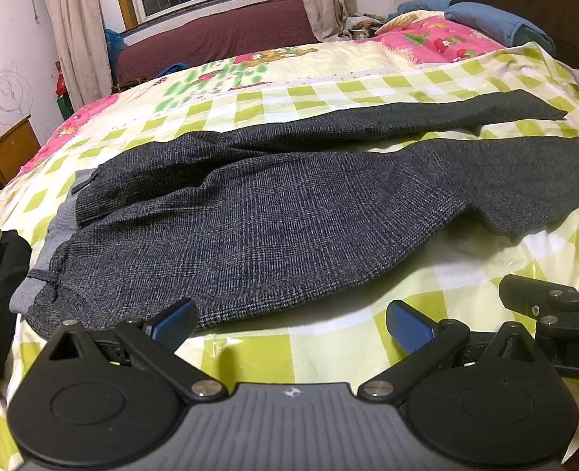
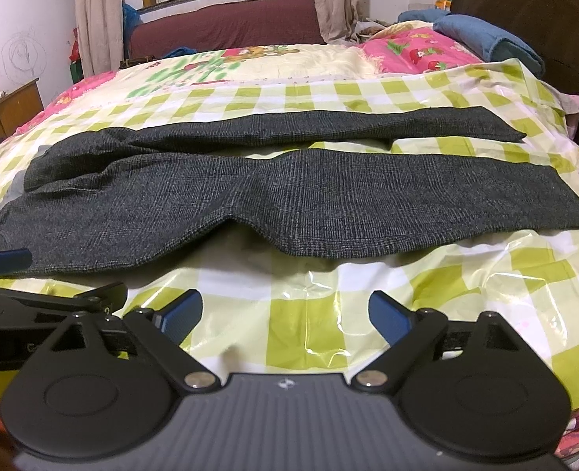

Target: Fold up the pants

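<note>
The pants (image 1: 289, 212) lie crosswise just ahead of both spread, empty claws, waistband nearest the left claw (image 1: 289, 324), legs running past the right claw (image 2: 285, 314).

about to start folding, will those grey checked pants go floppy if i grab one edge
Probably floppy: the pants already sag and ripple along the near edge. The weave looks thick, so likely weighty and slow to flutter. The glossy checked sheet beneath may let them slide when dragged.

Both tongs, left (image 1: 289, 324) and right (image 2: 285, 316), have black arms, round black hubs, silver screws, blue ribbed pads (image 1: 409, 325) and a grey ribbed base.
</note>
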Tool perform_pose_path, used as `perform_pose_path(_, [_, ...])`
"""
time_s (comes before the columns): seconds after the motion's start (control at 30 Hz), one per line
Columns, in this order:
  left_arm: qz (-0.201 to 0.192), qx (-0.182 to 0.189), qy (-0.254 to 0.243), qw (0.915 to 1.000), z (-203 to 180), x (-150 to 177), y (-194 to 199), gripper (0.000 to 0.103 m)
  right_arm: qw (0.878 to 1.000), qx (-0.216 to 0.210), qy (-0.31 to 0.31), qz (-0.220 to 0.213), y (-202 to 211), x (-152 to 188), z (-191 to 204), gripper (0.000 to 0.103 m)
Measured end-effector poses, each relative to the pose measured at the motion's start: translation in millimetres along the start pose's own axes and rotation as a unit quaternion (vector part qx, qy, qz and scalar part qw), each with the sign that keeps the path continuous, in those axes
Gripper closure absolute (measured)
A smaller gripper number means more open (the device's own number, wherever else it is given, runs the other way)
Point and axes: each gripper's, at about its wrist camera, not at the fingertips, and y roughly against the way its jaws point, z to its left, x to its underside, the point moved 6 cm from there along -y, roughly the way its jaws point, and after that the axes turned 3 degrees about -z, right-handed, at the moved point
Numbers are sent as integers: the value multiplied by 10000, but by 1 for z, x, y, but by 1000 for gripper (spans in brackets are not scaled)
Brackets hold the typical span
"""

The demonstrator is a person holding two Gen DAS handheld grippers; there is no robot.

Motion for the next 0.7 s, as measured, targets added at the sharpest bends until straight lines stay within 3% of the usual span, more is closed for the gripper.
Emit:
perform_pose_path(0.2, [-246,-87,-3,9997,18,-10,5,0,9993,-156,309,-102,-1,-12,14,13])
perform_pose_path(0.43, [-354,-570,278,9974,90,-11,6,0,9916,-652,1102,-185,-19,-30,66,13])
perform_pose_path(0.57, [-189,-966,517,9938,147,3,3,0,9783,-1116,1737,-172,-30,-32,109,14])
perform_pose_path(0.7, [-24,-1392,577,9886,198,21,-4,0,9522,-1615,2577,-288,-35,-28,158,15])
